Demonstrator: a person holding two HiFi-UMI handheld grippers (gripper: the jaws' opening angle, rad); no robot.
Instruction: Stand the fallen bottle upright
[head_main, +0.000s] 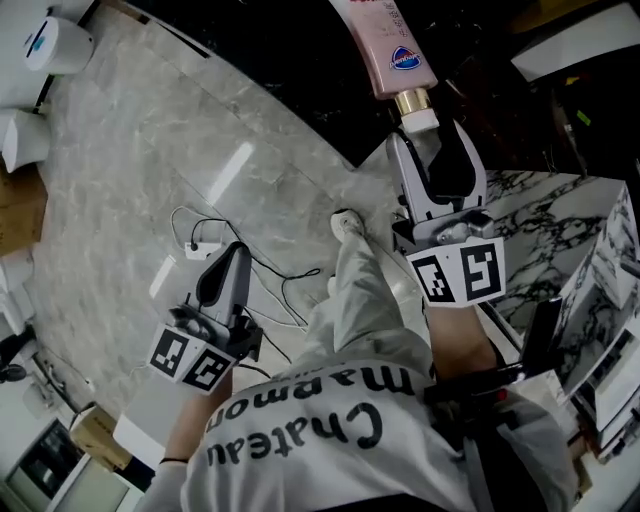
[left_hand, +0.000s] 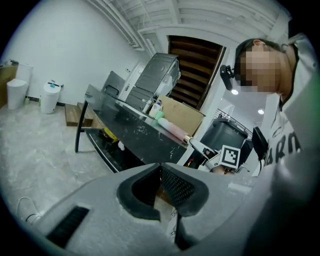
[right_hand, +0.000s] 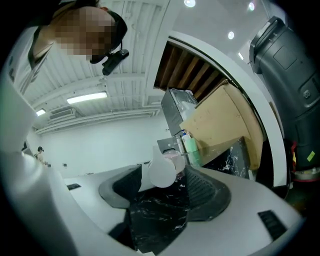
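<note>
In the head view a pink bottle (head_main: 390, 45) lies on its side on the dark tabletop (head_main: 300, 60), its white cap (head_main: 418, 110) pointing toward me. My right gripper (head_main: 428, 135) is open, and the cap sits between its fingertips without the pads pressing on it. The right gripper view shows the round cap end (right_hand: 162, 172) in the gap between the right gripper's (right_hand: 165, 182) jaws. My left gripper (head_main: 236, 250) hangs low at the left over the floor, shut and holding nothing. The left gripper view shows the left gripper's (left_hand: 160, 170) pads meeting, with the bottle (left_hand: 172, 131) far off on the table (left_hand: 135, 132).
Green bottles (left_hand: 159, 114) and a cardboard sheet (left_hand: 182, 117) stand behind the pink bottle. A white power strip with cables (head_main: 205, 245) lies on the marble floor. White bins (head_main: 55, 45) stand at the far left. A marbled white counter (head_main: 560, 220) is at the right.
</note>
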